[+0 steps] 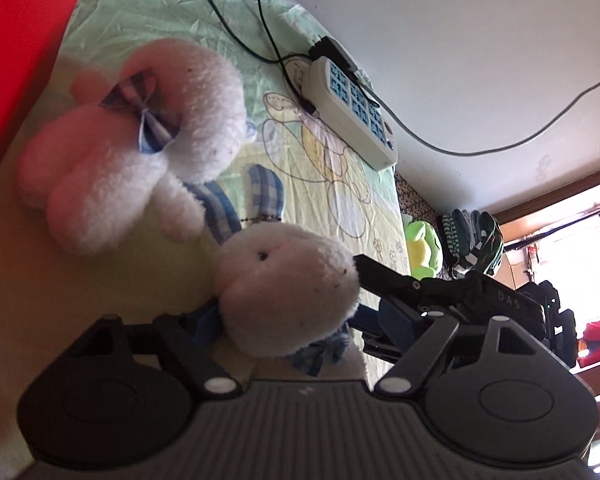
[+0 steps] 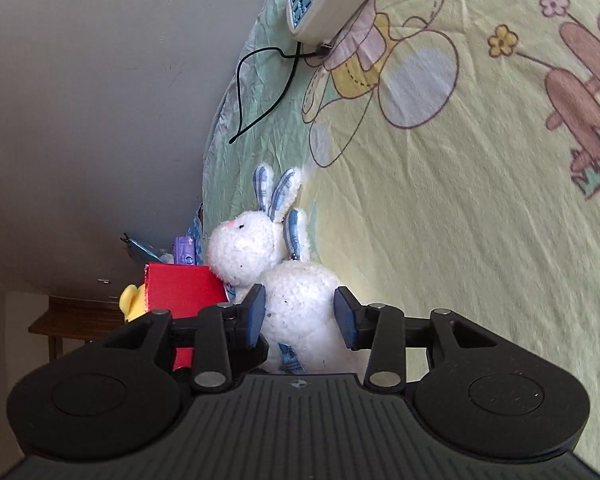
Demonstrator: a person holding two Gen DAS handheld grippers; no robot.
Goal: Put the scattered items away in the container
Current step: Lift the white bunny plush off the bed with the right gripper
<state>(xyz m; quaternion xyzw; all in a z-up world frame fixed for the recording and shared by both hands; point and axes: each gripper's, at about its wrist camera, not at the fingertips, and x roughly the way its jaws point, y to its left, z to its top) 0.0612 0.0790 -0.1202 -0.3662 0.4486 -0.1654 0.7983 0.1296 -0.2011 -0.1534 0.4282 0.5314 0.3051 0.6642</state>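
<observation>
Plainly little is done: at nine o'clock the red box [image 2: 180, 286] holds no rabbit [image 2: 300, 312]; both rabbits lie on the bed [image 2: 480, 220]. Right tongs [image 2: 300, 316] stand apart around one; left tongs [image 1: 284, 320], I cannot tell.

White plush rabbits [image 1: 288, 300] with blue-checked ears lie on the pale yellow-green cartoon-print bedsheet [image 2: 460, 208]. Beside them on the sheet stands a red box [image 2: 180, 292]; farther up it lies a white power strip [image 1: 352, 116] with blue sockets.
</observation>
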